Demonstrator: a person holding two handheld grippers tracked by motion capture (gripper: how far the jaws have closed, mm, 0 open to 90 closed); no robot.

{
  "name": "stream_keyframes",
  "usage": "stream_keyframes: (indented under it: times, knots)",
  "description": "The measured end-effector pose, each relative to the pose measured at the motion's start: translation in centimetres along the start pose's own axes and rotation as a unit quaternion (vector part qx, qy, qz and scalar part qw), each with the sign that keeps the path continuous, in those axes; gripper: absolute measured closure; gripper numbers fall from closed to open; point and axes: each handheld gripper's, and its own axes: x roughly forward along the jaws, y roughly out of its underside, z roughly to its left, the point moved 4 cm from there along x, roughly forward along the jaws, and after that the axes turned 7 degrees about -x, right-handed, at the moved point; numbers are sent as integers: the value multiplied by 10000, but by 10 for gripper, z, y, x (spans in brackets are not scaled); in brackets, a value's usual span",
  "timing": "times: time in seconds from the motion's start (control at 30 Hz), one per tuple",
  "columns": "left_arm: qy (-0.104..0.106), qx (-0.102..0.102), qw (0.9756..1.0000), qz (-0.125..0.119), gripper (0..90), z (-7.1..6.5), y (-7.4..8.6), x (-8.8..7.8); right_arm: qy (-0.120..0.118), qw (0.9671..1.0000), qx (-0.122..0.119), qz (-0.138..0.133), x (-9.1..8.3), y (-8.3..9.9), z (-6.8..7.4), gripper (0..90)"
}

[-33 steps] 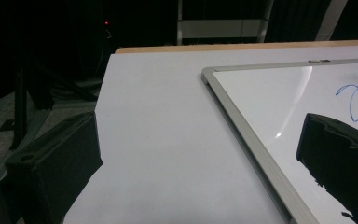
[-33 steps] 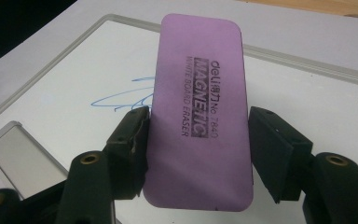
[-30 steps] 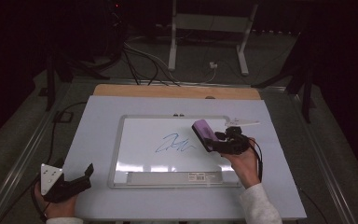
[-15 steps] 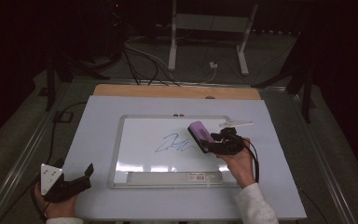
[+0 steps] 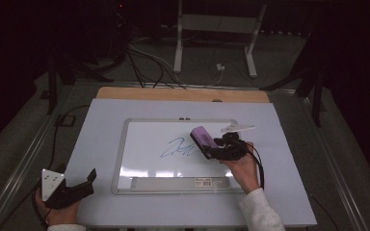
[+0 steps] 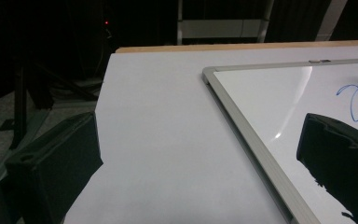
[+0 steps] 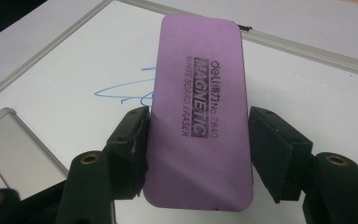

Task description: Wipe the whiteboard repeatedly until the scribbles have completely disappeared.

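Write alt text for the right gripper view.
The right gripper holds a purple eraser lengthwise between its black jaws, above a whiteboard. A blue scribble shows left of the eraser, partly hidden behind it.

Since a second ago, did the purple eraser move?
Yes. The purple eraser, held in the right gripper, slid left a little across the whiteboard, and now reaches the right end of the blue scribble.
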Motion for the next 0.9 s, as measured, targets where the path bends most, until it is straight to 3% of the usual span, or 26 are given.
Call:
stream_keyframes:
  times: [0.53,0.9]
  knots:
    - [-3,-3,10000,0,4,0,0,0,-53,9998,-112,171,17,1,8,407]
    - [-18,-11,10000,13,4,0,0,1,72,9988,-267,410,36,6,10,407]
